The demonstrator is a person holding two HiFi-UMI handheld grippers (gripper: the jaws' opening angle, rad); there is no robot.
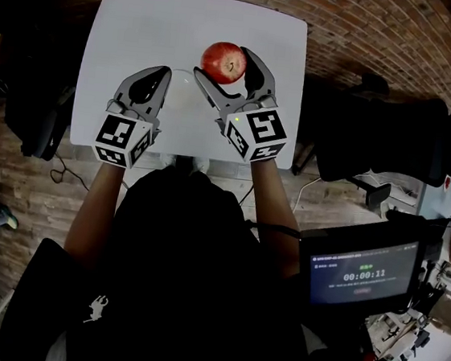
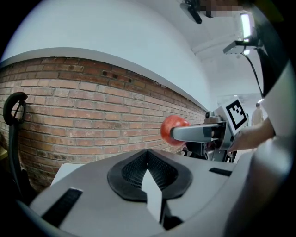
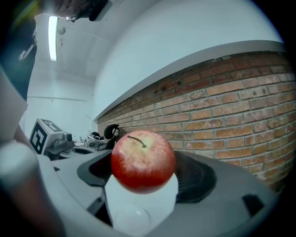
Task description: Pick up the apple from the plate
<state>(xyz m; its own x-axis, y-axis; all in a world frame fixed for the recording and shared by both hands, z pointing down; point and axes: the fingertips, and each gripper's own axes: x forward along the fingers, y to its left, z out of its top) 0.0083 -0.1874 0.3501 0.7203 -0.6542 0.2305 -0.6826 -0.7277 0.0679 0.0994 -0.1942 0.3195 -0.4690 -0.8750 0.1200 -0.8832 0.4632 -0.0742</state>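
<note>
A red apple hangs in the air over the white table, pinched between the two fingers of my right gripper, which is shut on it. In the right gripper view the apple fills the gap between the jaws, stem up, with the white plate below it. From the head view the plate is only a faint outline between the two grippers. My left gripper hovers to the left of the plate, shut and holding nothing. The left gripper view catches the apple off to the right.
The table is small, and brick floor surrounds it. A black chair stands to the right and a dark bag to the left. A screen with a timer sits at the lower right.
</note>
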